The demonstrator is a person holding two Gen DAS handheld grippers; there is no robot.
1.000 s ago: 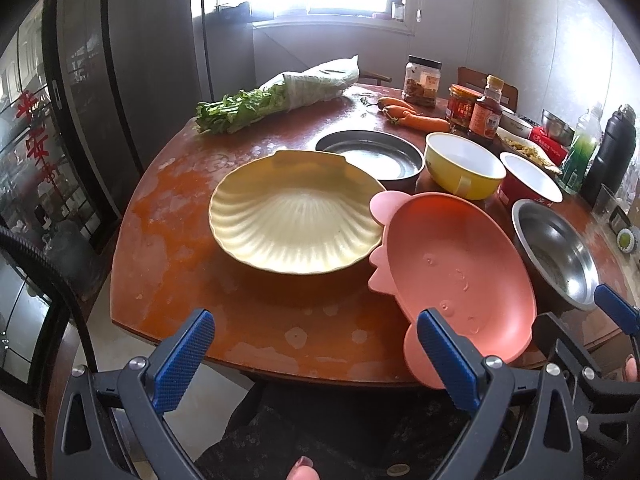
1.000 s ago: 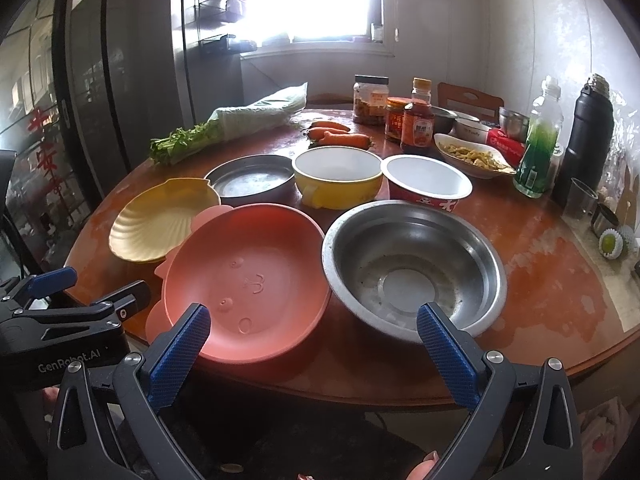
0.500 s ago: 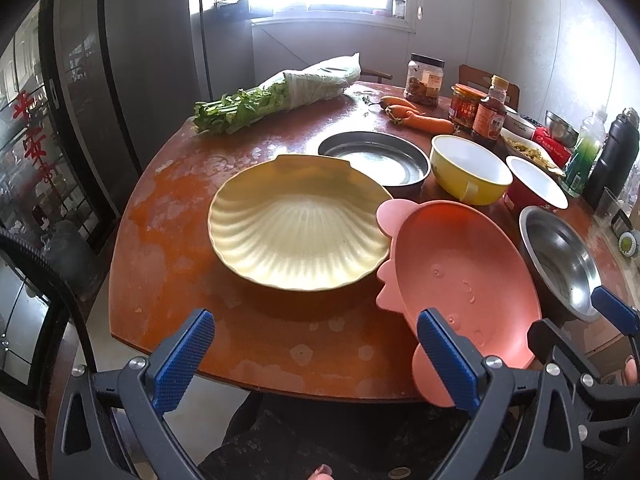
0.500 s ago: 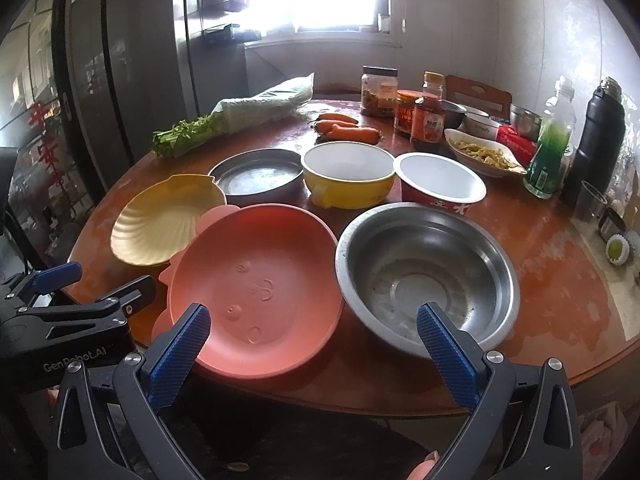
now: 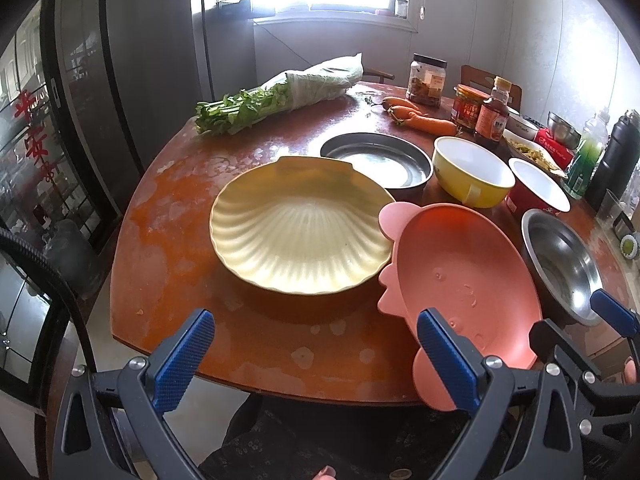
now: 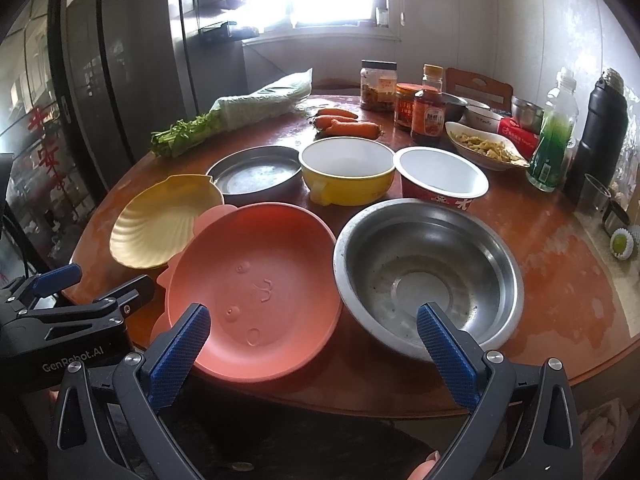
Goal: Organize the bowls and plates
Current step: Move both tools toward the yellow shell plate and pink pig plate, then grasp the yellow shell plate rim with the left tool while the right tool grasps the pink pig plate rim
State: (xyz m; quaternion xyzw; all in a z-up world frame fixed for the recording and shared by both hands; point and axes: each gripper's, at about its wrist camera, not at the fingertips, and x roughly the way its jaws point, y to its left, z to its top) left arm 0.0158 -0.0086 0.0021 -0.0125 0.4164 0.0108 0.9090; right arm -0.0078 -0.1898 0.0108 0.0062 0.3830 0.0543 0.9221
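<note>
shiny metal bowl (image 6: 428,276); matt plastic pink plate (image 6: 256,292).

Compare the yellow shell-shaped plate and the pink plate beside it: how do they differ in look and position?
The yellow shell plate is ribbed and fan-shaped; the pink plate is smooth with small raised marks and lobed tabs on its rim. The shell plate lies wholly on the table; the pink plate overhangs the near edge and its rim overlaps the shell plate's. Both are shallow, empty and upright.

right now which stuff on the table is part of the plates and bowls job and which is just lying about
Job: shell plate, pink plate, steel bowl, steel dish, yellow bowl, red bowl.

Lying about: greens, carrots, jars, green bottle, black flask.
</note>
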